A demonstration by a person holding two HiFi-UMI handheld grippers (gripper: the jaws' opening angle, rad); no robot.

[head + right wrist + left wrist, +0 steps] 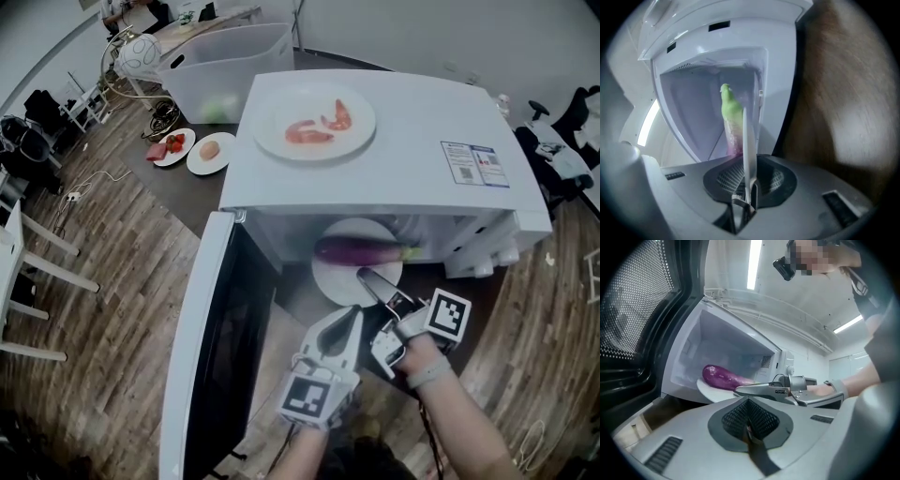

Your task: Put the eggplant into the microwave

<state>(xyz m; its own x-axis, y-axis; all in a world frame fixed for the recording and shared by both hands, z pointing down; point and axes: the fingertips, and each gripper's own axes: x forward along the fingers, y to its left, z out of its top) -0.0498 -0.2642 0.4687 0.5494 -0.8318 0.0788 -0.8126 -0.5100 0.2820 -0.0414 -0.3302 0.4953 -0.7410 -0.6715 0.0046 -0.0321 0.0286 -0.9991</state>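
A purple eggplant (361, 249) with a green stem end lies on a white plate (336, 283) inside the white microwave (403, 103). The microwave door (211, 347) is swung wide open to the left. My right gripper (368, 277) points level into the cavity, its thin metal jaws open at the plate's near rim, holding nothing. In the right gripper view the eggplant (731, 122) shows just beyond the jaws. My left gripper (354, 317) hangs back in front of the opening, shut and empty. In the left gripper view the eggplant (723, 377) lies on the plate (708, 391), behind the right gripper (740, 391).
A plate of shrimp (314, 122) rests on top of the microwave. Behind to the left stand a white bin (225, 61) and two small plates of food (173, 145) (211, 153). The open door blocks the left side. A wooden floor surrounds the stand.
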